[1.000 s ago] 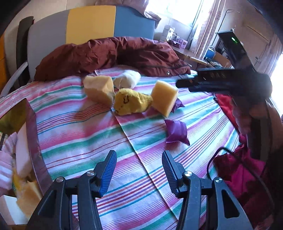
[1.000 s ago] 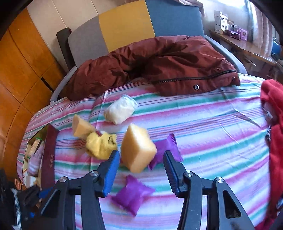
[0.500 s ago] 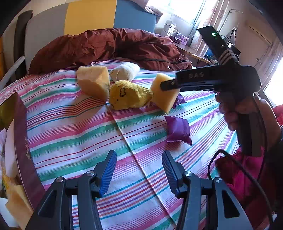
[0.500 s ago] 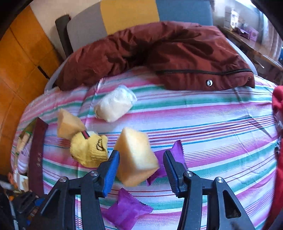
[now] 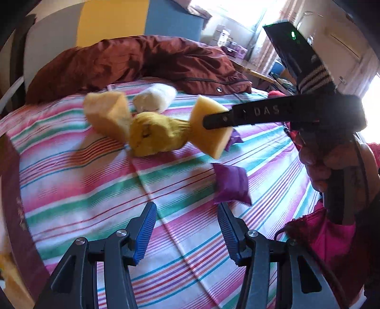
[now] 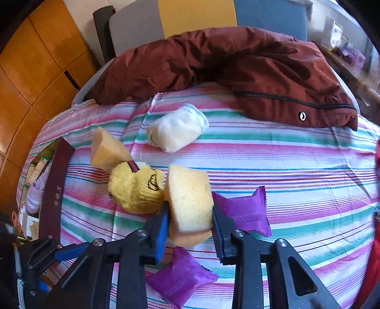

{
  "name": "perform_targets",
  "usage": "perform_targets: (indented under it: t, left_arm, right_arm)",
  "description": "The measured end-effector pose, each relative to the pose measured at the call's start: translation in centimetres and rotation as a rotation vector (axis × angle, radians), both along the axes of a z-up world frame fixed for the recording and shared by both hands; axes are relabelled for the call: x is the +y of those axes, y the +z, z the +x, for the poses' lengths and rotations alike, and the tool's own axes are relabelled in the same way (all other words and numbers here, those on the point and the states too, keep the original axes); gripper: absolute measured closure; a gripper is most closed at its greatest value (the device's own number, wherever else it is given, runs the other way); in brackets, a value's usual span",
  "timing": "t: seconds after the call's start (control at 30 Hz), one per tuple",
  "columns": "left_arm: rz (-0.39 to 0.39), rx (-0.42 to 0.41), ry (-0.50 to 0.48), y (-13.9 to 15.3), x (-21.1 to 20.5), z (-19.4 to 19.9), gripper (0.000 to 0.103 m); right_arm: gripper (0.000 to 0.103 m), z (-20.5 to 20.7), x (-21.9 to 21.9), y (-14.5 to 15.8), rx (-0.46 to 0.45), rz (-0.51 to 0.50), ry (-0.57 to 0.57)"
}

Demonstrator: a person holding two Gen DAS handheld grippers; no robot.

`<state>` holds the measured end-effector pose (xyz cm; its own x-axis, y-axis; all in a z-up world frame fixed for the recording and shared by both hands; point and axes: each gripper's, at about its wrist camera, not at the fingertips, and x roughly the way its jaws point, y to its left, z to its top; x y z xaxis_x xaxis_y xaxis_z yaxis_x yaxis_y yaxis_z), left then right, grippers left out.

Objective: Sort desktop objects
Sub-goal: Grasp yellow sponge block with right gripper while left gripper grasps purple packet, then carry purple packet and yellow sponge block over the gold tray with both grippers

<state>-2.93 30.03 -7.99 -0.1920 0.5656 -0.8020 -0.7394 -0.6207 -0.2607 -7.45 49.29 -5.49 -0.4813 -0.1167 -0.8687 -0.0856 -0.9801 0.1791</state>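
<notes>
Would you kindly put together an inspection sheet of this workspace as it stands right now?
Surface: striped cloth, creased.
Job's things: near sponge between the right gripper's fingers; far sponge touching the yellow sock; white sock apart; two purple packets flat on the cloth; maroon box at the left edge, items inside.
Clutter: maroon jacket across the far side.
Grippers: right gripper shut on the near sponge; left gripper open, holding nothing.
Cables: black cable beside the right hand.
Surroundings: colour-block chair back, wooden panels.
</notes>
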Motion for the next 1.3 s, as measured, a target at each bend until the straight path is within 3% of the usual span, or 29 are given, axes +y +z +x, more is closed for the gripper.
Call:
perform_targets:
  t: [0.5,0.73,0.9,1.03,1.3]
  left_arm:
    - [-0.035,0.061,-0.176,-0.6,8.2,2.2,0.05]
    - [-0.086,0.053,-0.17,-2.4,9.9,1.8,0.051]
    - [-0.069,0.044,-0.124,-2.7,9.8,1.4,0.057]
    - [-0.101,0.106,-0.135,-2.7,10.3,2.4,0.061]
    - [-0.088,0.098,-0.091,-2.6,8.3,1.8,0.062]
  right_arm:
    - [0.07,1.3,3.2,3.5,0.122,-0.026,-0.115]
    - [0.07,1.4,3.4,3.7,0.134,-0.013,-0.116]
    - [0.07,1.3,3.3,3.6,0.135,0.0,-0.105]
    - [0.07,1.4,3.3,3.7,0.137,0.005,-0.106]
    - [0.07,1.4,2.7,3.8,0.148,0.018,-0.079]
